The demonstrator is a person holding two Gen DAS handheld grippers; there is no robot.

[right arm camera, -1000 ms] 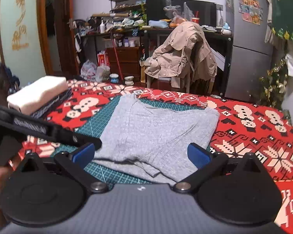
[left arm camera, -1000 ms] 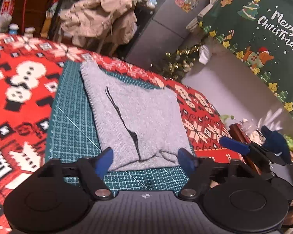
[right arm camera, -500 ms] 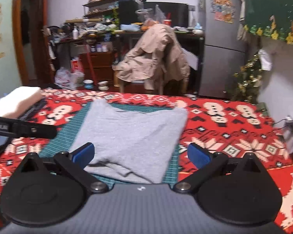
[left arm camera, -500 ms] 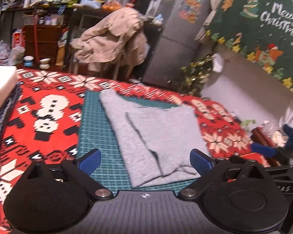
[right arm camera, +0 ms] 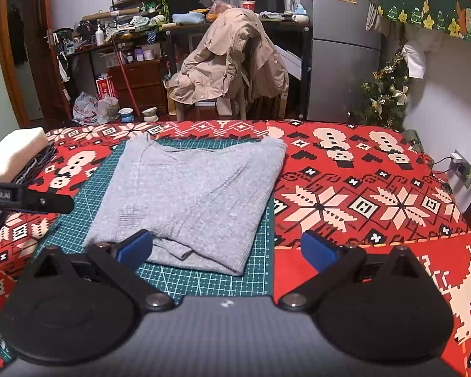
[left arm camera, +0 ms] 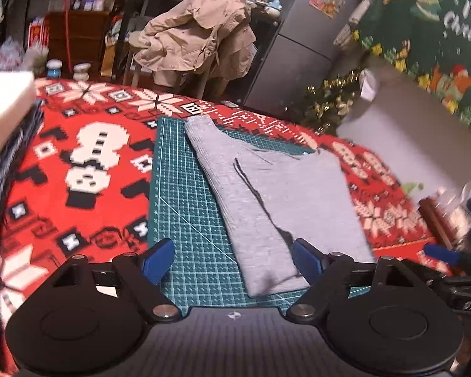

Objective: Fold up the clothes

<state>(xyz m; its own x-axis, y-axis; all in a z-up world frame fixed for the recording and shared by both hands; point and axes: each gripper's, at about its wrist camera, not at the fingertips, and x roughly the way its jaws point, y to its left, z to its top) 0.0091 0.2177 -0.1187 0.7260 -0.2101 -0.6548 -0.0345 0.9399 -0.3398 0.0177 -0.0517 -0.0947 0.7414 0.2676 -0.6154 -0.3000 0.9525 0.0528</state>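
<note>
Red snowman-patterned desk cloth point(right arm camera: 361, 188) | grey garment point(right arm camera: 191, 194) folded on green cutting mat point(left arm camera: 179, 194) | banner point(left arm camera: 439, 31) partly reads "Me… Chri…" | left claw point(left arm camera: 232, 259) wide, just narrowed slightly, empty | right claw point(right arm camera: 224, 248) wide, empty

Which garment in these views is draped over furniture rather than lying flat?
The beige jacket, hung over a chair behind the table. The grey top lies flat on the green mat.
</note>
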